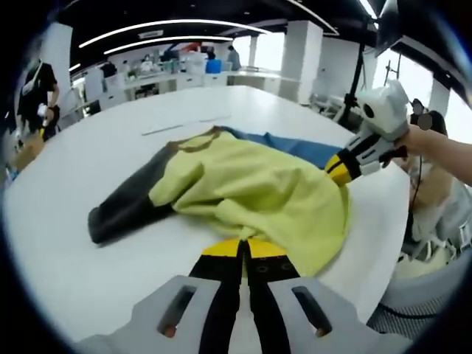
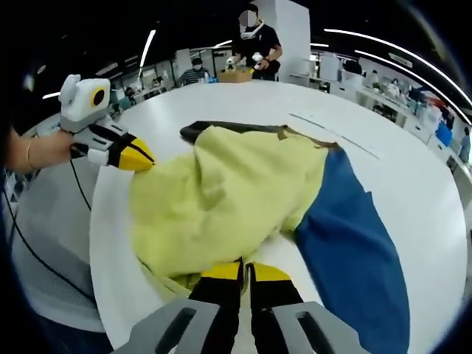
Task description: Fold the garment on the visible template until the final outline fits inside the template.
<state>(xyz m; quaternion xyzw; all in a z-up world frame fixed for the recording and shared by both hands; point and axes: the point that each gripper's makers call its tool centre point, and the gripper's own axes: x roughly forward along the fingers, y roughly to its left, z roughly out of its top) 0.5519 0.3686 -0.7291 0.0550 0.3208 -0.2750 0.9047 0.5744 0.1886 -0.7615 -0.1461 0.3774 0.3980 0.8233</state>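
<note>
The large round white table [image 1: 88, 243] carries the things, and faint pencil-thin template lines [image 2: 335, 134] run across its far part. On it lies the rumpled cloth garment [image 1: 251, 192], spread near the table's edge: its pale yellow body [image 2: 221, 199] is bunched in the middle, a blue sleeve [image 2: 354, 243] stretches out to the right in the right gripper view, and a dark grey sleeve [image 1: 125, 206] trails left in the left gripper view. The left gripper [image 1: 243, 254], black with yellow tips, has its fingers closed together at the near hem of the yellow cloth; whether they pinch it I cannot tell. The right gripper [image 2: 245, 271] likewise has its fingers pressed narrow at the yellow edge, grip unclear. A person [image 2: 254, 40] in black stands beyond the far side of the table.
</note>
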